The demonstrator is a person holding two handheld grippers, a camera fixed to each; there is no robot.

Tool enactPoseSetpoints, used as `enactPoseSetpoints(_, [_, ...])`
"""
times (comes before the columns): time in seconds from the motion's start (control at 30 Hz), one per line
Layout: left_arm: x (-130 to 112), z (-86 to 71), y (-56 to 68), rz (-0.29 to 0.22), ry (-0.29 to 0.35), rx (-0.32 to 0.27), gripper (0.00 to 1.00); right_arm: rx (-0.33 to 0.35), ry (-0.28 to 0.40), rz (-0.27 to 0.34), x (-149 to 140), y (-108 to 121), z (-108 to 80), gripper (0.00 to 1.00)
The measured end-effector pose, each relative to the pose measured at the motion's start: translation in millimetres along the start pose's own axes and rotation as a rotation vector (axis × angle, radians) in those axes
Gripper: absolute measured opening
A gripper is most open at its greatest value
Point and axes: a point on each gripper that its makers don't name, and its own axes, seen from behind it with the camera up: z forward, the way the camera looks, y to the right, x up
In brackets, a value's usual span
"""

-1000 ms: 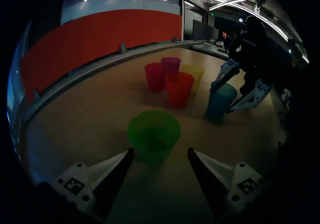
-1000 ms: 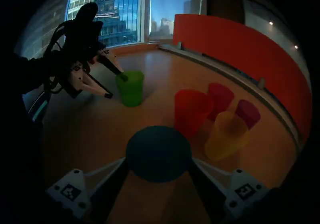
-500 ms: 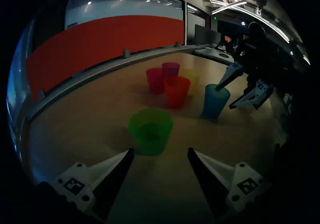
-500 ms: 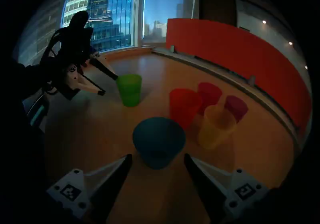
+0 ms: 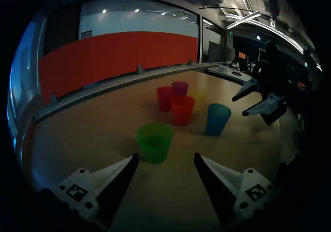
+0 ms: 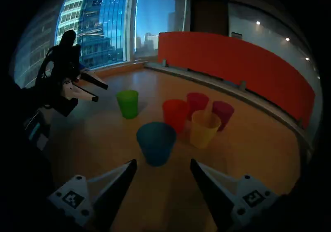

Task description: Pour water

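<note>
A green cup (image 5: 154, 142) stands upright on the wooden table (image 5: 99, 120), just ahead of my open left gripper (image 5: 164, 162), which holds nothing. A blue cup (image 6: 156, 142) stands upright in front of my open right gripper (image 6: 161, 166), a short gap away. In the left gripper view the blue cup (image 5: 217, 119) is to the right, with the right gripper (image 5: 248, 102) beyond it and apart from it. In the right gripper view the green cup (image 6: 128, 103) is farther off, and the left gripper (image 6: 96, 91) hangs to its left, also open.
An orange cup (image 6: 175, 114), a red cup (image 6: 196, 104), a magenta cup (image 6: 222, 113) and a yellow cup (image 6: 203, 128) stand clustered mid-table. A red partition (image 6: 236, 62) runs along the table's far edge. Windows (image 6: 103, 29) lie beyond. Bare wood surrounds the cups.
Both grippers have pulled back from their cups. The right gripper let go of the blue cup, which now stands free. The green cup also looks farther from the left fingers.
</note>
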Motion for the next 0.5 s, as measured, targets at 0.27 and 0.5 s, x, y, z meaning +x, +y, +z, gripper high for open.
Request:
enactPoseSetpoints(0.27, [11.7,-13.3,-6.1,-0.047,0.075,0.049,1.00,-0.058,0.062,-0.001,9.5,5.0,-20.7,1.00])
enactPoseSetpoints(0.5, [24.1,-22.6,-12.5,-0.058,0.140,0.106,1.00,-0.119,0.140,0.036,33.8,16.6,-30.5,1.00])
